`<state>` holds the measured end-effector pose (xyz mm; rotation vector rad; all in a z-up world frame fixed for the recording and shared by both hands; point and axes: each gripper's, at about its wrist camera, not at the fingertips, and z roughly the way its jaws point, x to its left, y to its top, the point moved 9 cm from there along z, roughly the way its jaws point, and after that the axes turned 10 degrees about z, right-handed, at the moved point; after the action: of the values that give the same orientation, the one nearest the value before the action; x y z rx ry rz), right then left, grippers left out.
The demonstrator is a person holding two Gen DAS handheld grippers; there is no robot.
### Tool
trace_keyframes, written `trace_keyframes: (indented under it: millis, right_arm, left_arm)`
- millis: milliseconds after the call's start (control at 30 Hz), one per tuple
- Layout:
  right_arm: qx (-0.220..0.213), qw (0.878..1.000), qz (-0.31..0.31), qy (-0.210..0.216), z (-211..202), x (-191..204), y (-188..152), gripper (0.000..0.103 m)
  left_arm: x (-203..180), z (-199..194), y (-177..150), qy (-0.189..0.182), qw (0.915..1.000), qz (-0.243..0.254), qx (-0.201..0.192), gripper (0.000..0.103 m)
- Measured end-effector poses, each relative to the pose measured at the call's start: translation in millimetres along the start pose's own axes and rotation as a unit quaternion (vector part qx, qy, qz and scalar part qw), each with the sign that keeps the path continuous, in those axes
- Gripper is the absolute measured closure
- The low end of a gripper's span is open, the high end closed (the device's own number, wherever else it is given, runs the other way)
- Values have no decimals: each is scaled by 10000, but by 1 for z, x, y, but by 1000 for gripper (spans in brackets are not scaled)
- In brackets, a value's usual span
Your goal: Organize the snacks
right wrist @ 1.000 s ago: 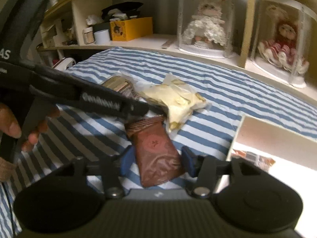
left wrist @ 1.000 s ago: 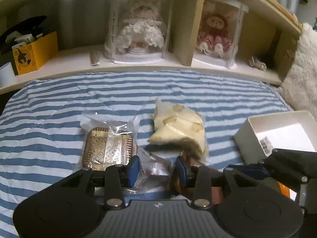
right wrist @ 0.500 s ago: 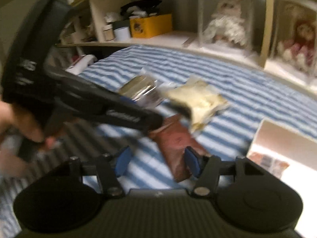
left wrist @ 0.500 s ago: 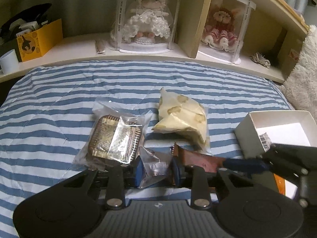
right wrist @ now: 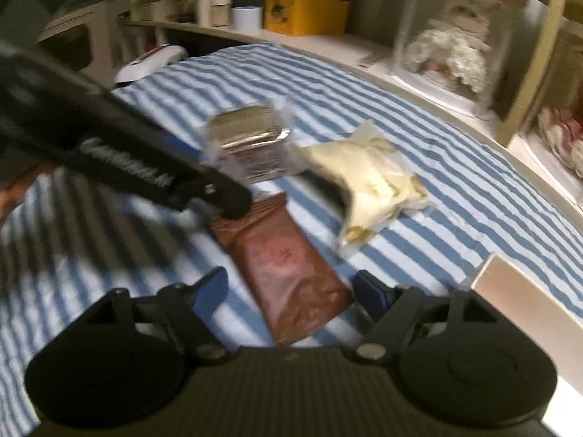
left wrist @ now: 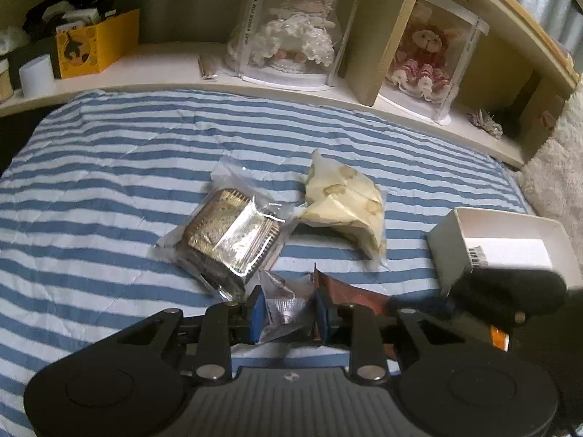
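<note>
My left gripper (left wrist: 288,313) is shut on a small silver packet (left wrist: 286,307) low on the striped bed. Just beyond it lie a gold-foil snack in a clear bag (left wrist: 229,236) and a cream bag (left wrist: 346,204). A brown packet (right wrist: 288,266) lies between the fingers of my right gripper (right wrist: 291,287). Its jaws are opening, and a gap shows on each side of the packet. The left gripper's black body (right wrist: 145,167) crosses the right wrist view above the packet. The gold-foil snack (right wrist: 247,138) and the cream bag (right wrist: 368,182) lie farther back.
A white open box (left wrist: 448,240) sits on the bed at the right, with its edge (right wrist: 510,284) beside my right gripper. The shelf behind holds two dolls in clear cases (left wrist: 298,32), a yellow box (left wrist: 94,43) and a white cup (left wrist: 36,74). A fluffy pillow (left wrist: 557,167) lies far right.
The left jaws have closed onto the silver packet. The right jaws have spread wider around the brown packet. Both views have rolled a little.
</note>
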<state>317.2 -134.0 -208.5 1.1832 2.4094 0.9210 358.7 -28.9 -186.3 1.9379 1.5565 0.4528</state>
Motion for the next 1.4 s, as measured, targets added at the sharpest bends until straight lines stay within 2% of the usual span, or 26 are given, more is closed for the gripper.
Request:
trace_keyframes:
  millis: [67,167,400,467,600,700,767,1033,1167,1333,1400]
  right_arm:
    - [132,9995,10,293,-6,9,-10,39]
    - [208,9989,-54,410,-16,20,-20,48]
    - [517,9970,-150,560,-31,50,-43,52]
    - [507,9972,-177,529,-36,55,-45,52]
    - [302,9986,-95,425,-47,53,-33,52]
    - [236,9992,-144,302,-49,47,-17,49]
    - [231,9992,-259,195,-43,42,-5,44]
    - [674,9958,-613,35,5,25,21,27]
    - [945,9945,-306,326,18,22,14,22]
    - [1332,9883,-279,691,-1,35,-3,21]
    - [1401,9866,-219,813,-12,43,-10,24]
  left_arm:
    - [0,-4,-4,-39,10000,-44,50,74]
    - [2,-11,-12,-11,9999,-18,139,74]
    - [12,-31,-30,35,9993,-65,371,74]
    - [17,-43,-32,83,9993,-45,357,74]
    - [25,-64,-39,18,9991,-312,292,74]
    - [26,-74,-40,-101,9986,-494,186,74]
    - [25,-77,-38,-153,9985,-520,110,74]
    - [38,-66,-41,-263,9962,-823,130,74]
    - [44,-62,-42,-329,9948,-949,165,74]
    - [46,-60,-43,-338,9940,-1021,192,74]
    - [47,-61,-44,-311,9941,-1019,208,74]
